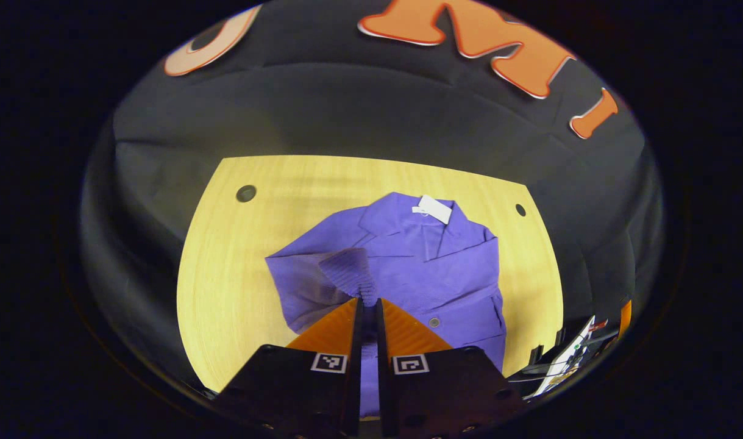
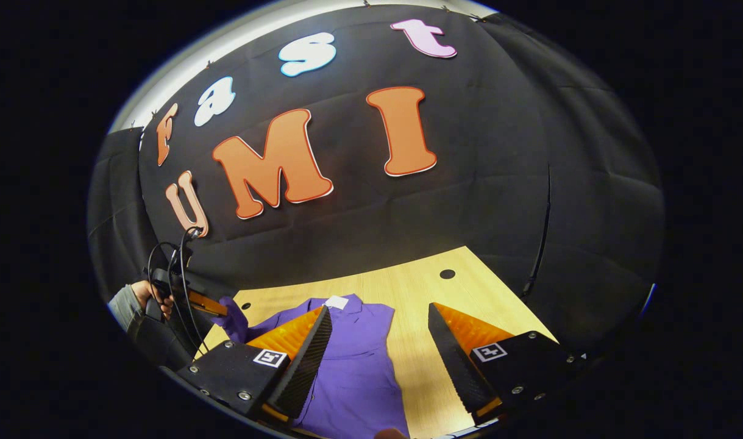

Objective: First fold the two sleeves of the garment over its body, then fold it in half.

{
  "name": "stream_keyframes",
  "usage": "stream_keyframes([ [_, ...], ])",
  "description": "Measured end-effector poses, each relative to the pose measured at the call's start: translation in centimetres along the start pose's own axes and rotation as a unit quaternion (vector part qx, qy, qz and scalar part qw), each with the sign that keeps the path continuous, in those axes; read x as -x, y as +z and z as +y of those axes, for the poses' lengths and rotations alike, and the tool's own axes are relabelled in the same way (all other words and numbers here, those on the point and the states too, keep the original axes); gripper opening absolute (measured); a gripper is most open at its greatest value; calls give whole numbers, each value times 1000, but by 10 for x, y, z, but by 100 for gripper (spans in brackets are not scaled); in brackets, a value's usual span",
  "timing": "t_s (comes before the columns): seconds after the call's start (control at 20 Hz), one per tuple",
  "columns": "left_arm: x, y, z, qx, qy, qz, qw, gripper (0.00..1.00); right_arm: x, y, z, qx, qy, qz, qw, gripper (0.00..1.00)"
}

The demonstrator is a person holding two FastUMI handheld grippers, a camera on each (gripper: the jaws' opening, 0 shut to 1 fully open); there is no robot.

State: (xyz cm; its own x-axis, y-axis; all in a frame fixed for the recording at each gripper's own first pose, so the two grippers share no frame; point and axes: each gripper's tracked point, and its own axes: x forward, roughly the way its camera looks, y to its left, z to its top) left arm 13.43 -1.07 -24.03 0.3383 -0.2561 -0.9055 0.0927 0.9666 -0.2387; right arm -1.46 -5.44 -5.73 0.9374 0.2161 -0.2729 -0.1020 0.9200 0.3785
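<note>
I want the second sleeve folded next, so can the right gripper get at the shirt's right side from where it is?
Probably yes. The right gripper is open above the purple shirt, with bare table beside it and nothing between.

Bare wood was left on the table (image 1: 237, 268) from 7 to 11 o'clock of the shirt (image 1: 444, 274) in the left gripper view, and a narrower strip at 3 o'clock. The raised sleeve (image 1: 347, 268) was held just ahead of the left gripper (image 1: 369, 302), blocking passage there. The black cloth wall (image 1: 359, 110) closed the far edge at 12 o'clock.
</note>
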Motion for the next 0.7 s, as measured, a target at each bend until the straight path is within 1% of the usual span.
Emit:
stream_keyframes([
  [0.15,-12,9,-34,-17,-7,4,1000,13,3,1,-11,-5,-4,-1,1000,94],
  [0.35,-23,24,-90,-53,-22,9,998,13,5,-1,-24,-16,-7,1,1000,94],
  [0.6,-44,29,-164,-106,-51,30,993,13,8,-5,-43,-28,-15,3,1000,94],
  [0.7,-54,30,-193,-124,-62,39,990,13,11,-8,-47,-39,-12,4,999,94],
])
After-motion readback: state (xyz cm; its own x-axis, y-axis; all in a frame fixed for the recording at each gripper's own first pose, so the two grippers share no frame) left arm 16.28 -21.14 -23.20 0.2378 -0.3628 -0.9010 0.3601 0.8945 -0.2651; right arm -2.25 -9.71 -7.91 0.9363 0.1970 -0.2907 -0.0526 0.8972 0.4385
